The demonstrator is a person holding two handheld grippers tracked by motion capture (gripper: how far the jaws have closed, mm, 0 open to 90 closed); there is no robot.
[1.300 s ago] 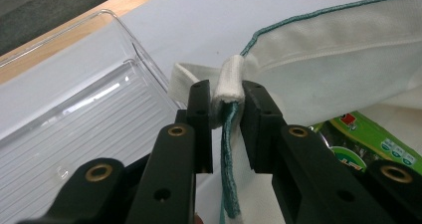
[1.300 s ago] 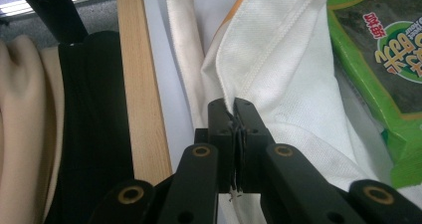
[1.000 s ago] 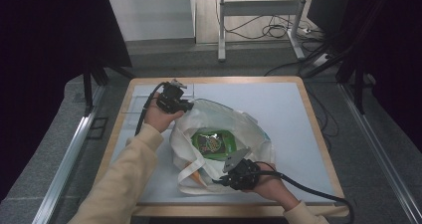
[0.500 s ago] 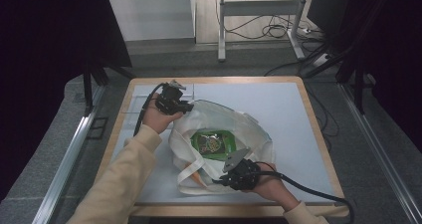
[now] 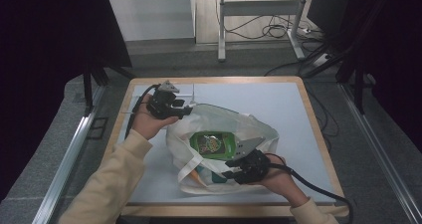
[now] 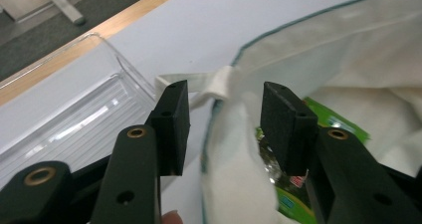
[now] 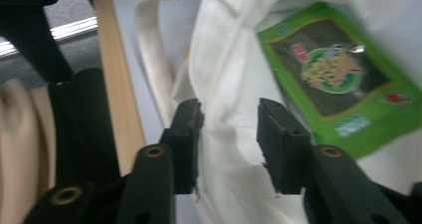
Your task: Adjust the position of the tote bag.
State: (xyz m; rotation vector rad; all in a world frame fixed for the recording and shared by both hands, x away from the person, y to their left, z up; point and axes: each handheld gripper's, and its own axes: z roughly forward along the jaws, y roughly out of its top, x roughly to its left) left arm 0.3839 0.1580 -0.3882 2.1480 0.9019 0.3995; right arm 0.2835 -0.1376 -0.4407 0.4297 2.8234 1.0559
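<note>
A white cloth tote bag [image 5: 221,122] lies open on the table with a green snack packet [image 5: 215,144] inside. My left gripper [image 5: 185,109] is at the bag's far left rim. Its jaws have just been opening and stand apart, with the rim's fabric [image 6: 229,134] loose between them [image 6: 226,119]. My right gripper [image 5: 228,170] is at the near rim. Its jaws have also just been opening, and the bag cloth [image 7: 226,134] hangs slack in the gap [image 7: 230,147]. The green packet [image 7: 343,74] lies just beyond them.
A clear plastic tray [image 6: 74,124] sits on the white tabletop beside the bag's far left corner. The table [image 5: 298,109] has a wooden rim. Dark curtains and metal frames flank it, and cables lie on the floor behind.
Both grippers' jaws have spread apart and let go of the bag's rim. Both hands have lifted slightly, and the bag's mouth lies wider, showing more of the green packet.
</note>
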